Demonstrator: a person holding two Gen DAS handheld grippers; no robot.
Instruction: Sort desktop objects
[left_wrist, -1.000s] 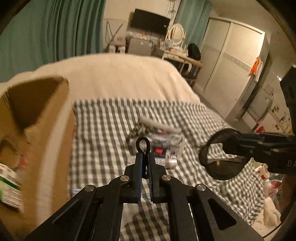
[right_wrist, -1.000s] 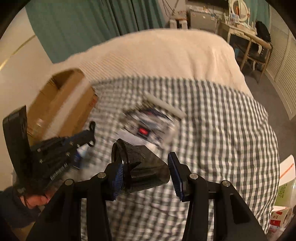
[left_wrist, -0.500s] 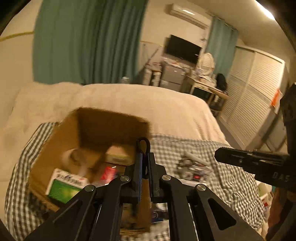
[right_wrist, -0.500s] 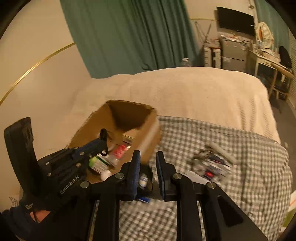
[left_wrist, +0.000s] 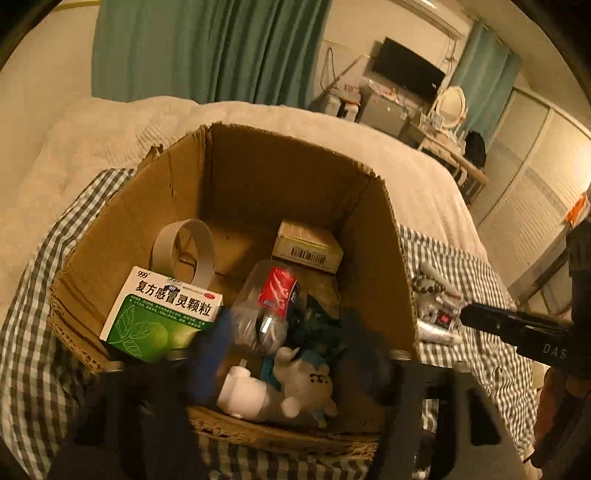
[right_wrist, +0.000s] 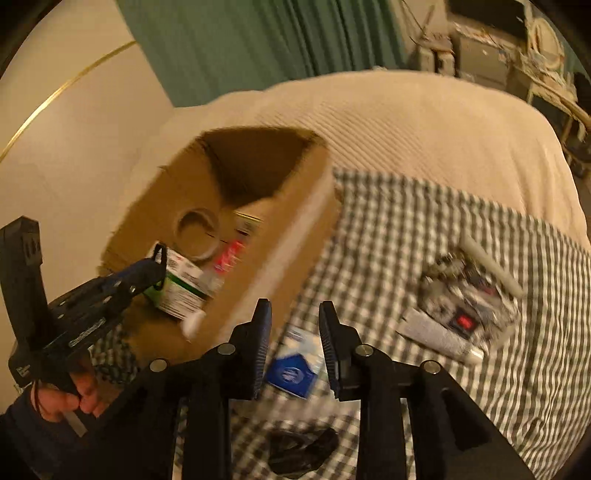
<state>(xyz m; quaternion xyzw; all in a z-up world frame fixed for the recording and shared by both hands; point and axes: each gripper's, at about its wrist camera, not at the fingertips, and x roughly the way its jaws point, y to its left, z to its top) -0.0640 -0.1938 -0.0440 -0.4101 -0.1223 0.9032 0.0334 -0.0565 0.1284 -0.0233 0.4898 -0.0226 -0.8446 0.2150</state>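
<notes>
An open cardboard box (left_wrist: 373, 236) sits on the checked cloth (right_wrist: 424, 229). It holds a green medicine carton (left_wrist: 162, 317), a tape roll (left_wrist: 184, 247), a red-labelled bottle (left_wrist: 266, 302), a barcoded carton (left_wrist: 306, 247) and a plush toy (left_wrist: 295, 387). My left gripper (left_wrist: 288, 354) hovers over the box, its blurred jaws opening wide. In the right wrist view a small black loop (right_wrist: 159, 254) shows at its tip. My right gripper (right_wrist: 295, 343) is beside the box, jaws opening and empty, above a blue-and-white packet (right_wrist: 295, 369). A black object (right_wrist: 303, 450) lies on the cloth beneath it.
A pile of small items (right_wrist: 461, 306) with a white stick (right_wrist: 487, 266) lies on the cloth to the right. A cream blanket (right_wrist: 406, 122) covers the bed behind. A person's hand (right_wrist: 74, 391) holds the left gripper. Furniture stands along the far wall.
Both grippers swung left from the pile to the box. The left jaws, shut on the black loop, have spread. The right gripper let go of the black object, now on the cloth.
</notes>
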